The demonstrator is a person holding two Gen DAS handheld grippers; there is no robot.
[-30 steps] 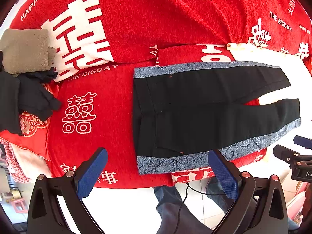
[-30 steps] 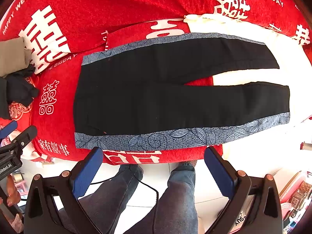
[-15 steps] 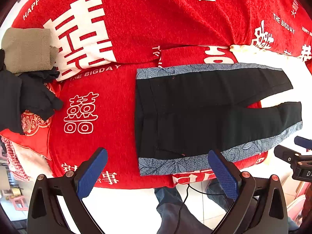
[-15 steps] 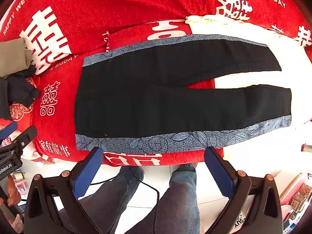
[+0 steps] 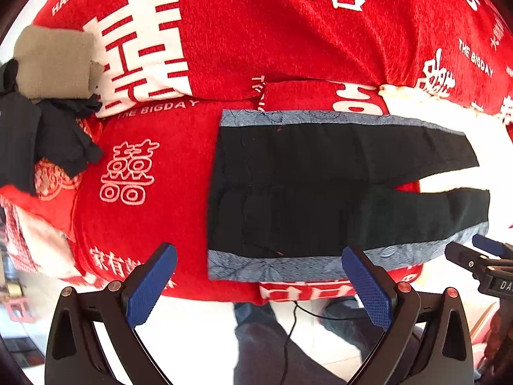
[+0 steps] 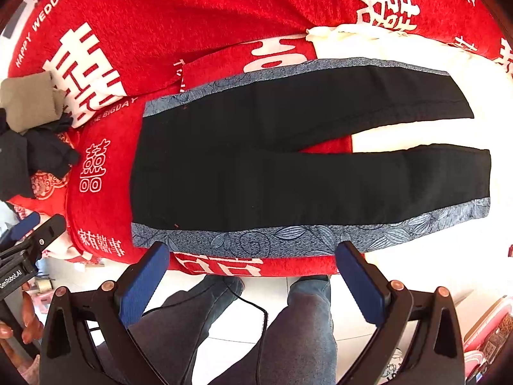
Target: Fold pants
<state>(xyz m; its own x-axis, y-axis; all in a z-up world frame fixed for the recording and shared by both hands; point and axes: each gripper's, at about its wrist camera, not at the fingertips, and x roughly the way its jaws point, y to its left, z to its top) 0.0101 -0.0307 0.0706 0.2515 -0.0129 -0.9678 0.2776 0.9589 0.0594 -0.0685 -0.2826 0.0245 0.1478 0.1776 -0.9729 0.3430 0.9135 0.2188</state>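
Observation:
Black pants [image 5: 320, 189] [image 6: 288, 166] with grey-blue patterned side stripes lie flat on a red blanket [image 5: 256, 48] [image 6: 208, 16], waistband to the left, both legs spread toward the right. My left gripper [image 5: 259, 276] hovers open above the near stripe by the waist, with nothing between its blue pads. My right gripper [image 6: 253, 272] is open too, held over the near stripe at mid-leg. Neither one touches the cloth. The left wrist view catches the right gripper's tips at its right edge, and the left gripper shows at the left edge of the right wrist view.
A folded beige garment [image 5: 54, 61] and crumpled dark clothes [image 5: 41, 141] sit at the blanket's left end. White bedding [image 6: 416, 45] shows under the pant legs. A person's legs in jeans [image 6: 288, 330] and a black cable [image 6: 250, 308] are below the bed's near edge.
Both grippers have dropped slightly closer to the pants, so the garment sits a little lower and larger in each view. The pants have not moved.

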